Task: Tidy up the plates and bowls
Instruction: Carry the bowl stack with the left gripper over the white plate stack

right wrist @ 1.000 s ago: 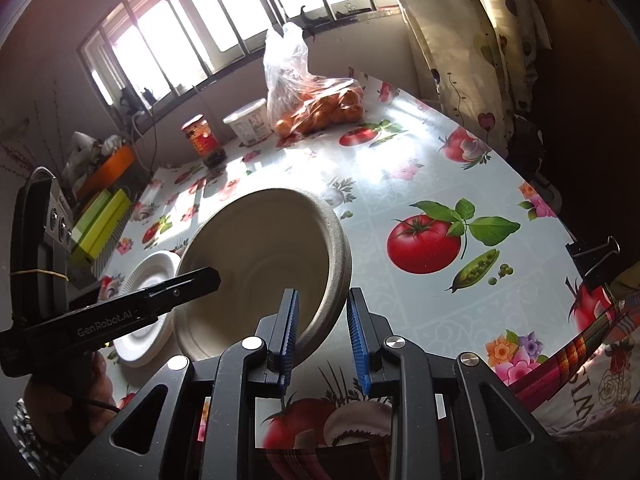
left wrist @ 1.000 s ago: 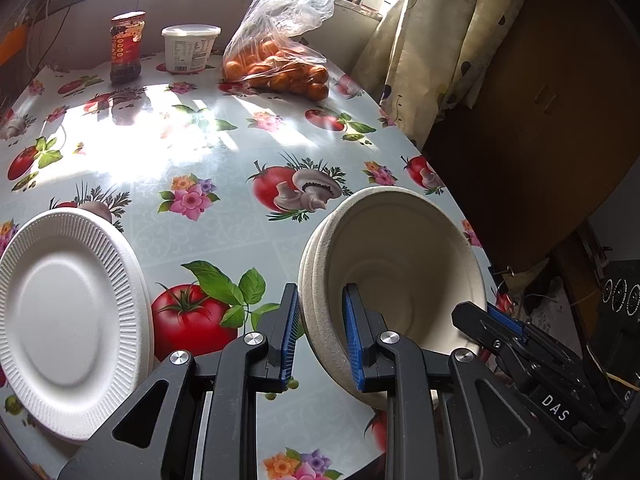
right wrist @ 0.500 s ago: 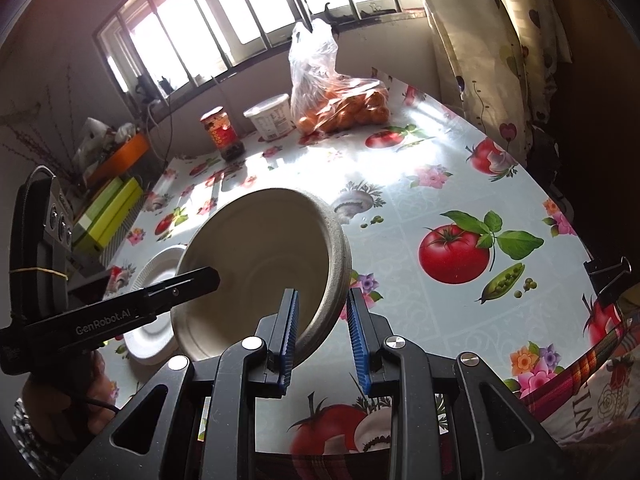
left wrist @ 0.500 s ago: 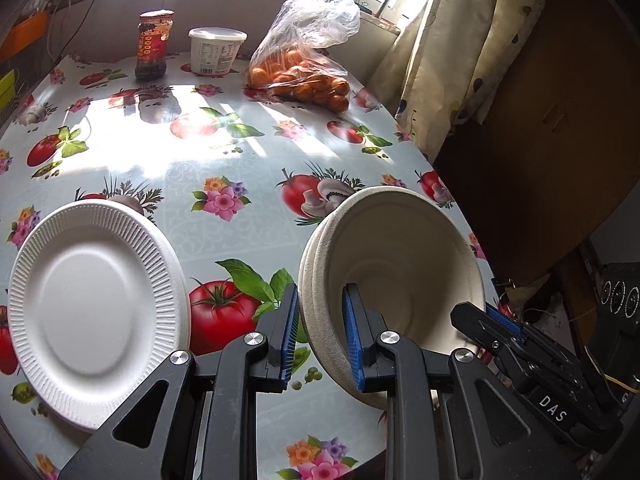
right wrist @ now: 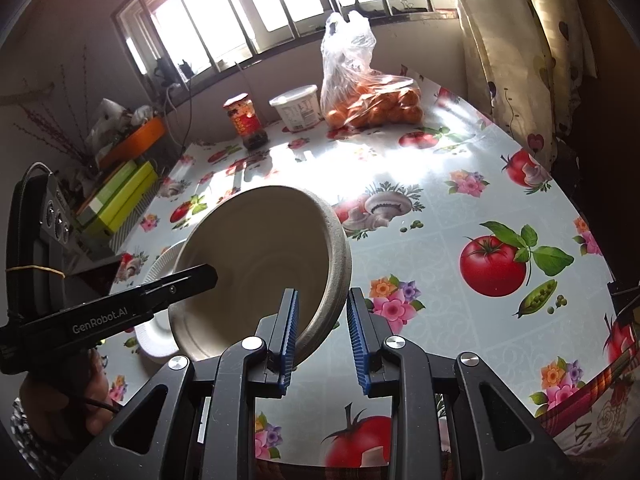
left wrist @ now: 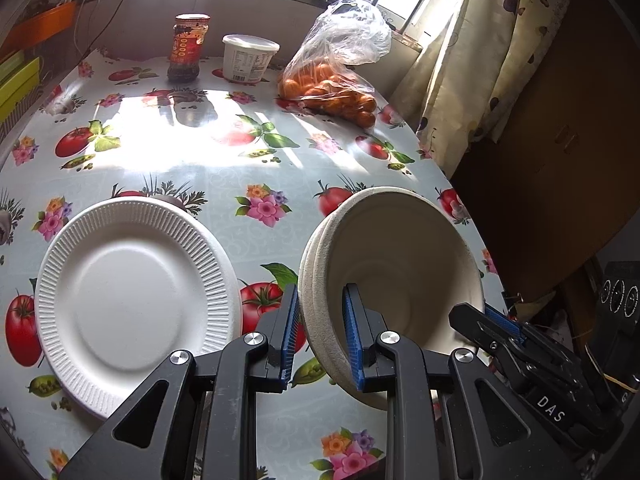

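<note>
A stack of beige paper bowls (left wrist: 400, 264) hangs tilted above the flowered tablecloth, held by both grippers. My left gripper (left wrist: 320, 336) is shut on the stack's left rim, one pad inside and one outside. My right gripper (right wrist: 322, 332) is shut on the opposite rim of the bowls (right wrist: 260, 264). In the left wrist view, the right gripper's fingers (left wrist: 500, 332) reach in at the lower right. A white ribbed paper plate (left wrist: 132, 300) lies flat on the table to the left of the bowls. From the right wrist the plate (right wrist: 160, 264) is mostly hidden behind the stack.
At the table's back stand a red-labelled jar (left wrist: 188, 48), a white tub (left wrist: 248, 58) and a plastic bag of oranges (left wrist: 332, 84). A curtain (left wrist: 472, 64) and dark cabinet border the right edge. Green boxes (right wrist: 120, 200) sit at the left. A hand (right wrist: 60, 400) holds the left gripper.
Both grippers have carried the bowl stack to the left, nearer the white plate, which now shows more fully in the left wrist view. Both grips are unchanged.
</note>
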Motion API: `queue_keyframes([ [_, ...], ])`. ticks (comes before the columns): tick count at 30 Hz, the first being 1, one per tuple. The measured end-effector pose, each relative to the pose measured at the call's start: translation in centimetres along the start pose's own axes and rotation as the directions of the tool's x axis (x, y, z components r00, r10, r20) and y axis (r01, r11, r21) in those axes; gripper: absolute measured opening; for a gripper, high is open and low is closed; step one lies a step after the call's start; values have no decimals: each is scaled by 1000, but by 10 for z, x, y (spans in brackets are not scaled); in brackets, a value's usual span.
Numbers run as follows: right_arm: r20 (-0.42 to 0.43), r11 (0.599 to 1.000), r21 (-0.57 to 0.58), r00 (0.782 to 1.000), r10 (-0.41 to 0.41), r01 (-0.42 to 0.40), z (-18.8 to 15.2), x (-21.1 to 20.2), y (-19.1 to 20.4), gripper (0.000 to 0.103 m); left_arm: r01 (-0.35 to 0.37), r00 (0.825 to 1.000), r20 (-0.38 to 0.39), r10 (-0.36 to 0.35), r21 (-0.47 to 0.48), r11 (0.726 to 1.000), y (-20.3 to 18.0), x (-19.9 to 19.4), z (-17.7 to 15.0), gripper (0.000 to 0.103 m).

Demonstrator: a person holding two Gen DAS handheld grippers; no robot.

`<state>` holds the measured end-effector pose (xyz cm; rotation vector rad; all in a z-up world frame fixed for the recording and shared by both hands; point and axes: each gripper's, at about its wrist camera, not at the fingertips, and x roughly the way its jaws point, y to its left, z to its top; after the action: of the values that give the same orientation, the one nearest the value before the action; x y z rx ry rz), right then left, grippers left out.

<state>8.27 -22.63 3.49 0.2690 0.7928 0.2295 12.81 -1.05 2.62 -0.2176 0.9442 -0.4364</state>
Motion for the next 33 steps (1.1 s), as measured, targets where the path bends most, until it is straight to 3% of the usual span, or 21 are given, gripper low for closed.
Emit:
queue_keyframes([
  [33, -72, 986, -138, 994, 84, -93, 3, 42, 71, 24, -112, 991, 59, 119, -115, 987, 66, -39, -13, 23],
])
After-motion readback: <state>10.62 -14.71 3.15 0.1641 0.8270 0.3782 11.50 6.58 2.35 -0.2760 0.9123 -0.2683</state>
